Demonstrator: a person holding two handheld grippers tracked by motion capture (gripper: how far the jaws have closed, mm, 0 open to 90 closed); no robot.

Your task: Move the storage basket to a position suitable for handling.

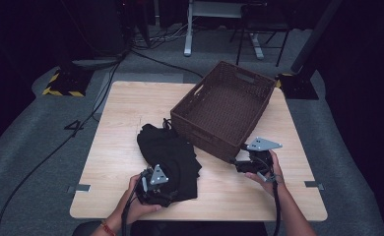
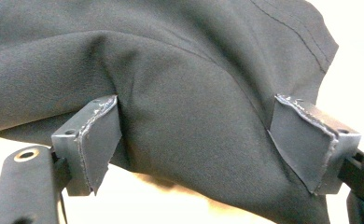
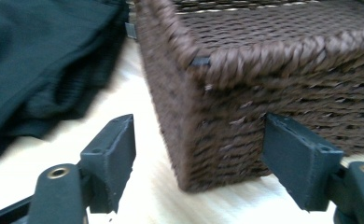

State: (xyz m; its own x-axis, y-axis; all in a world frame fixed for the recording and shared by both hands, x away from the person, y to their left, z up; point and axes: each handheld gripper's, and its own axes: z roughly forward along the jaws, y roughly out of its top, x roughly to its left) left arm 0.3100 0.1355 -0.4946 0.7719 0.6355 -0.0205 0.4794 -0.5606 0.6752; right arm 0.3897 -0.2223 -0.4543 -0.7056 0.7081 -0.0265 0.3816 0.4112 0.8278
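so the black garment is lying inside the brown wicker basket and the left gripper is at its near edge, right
Not quite. The black garment lies on the table beside the brown wicker basket, not inside it; the high view shows the basket with nothing in it. The rest holds: the left gripper is at the garment's near edge, with the cloth bulging between its open jaws in the left gripper view.

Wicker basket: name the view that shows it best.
The high view: the whole wicker basket shows there, open and empty, beside the black cloth. The right gripper view gives just its near corner, close up and blurred. The left gripper view gives black cloth between the jaws.
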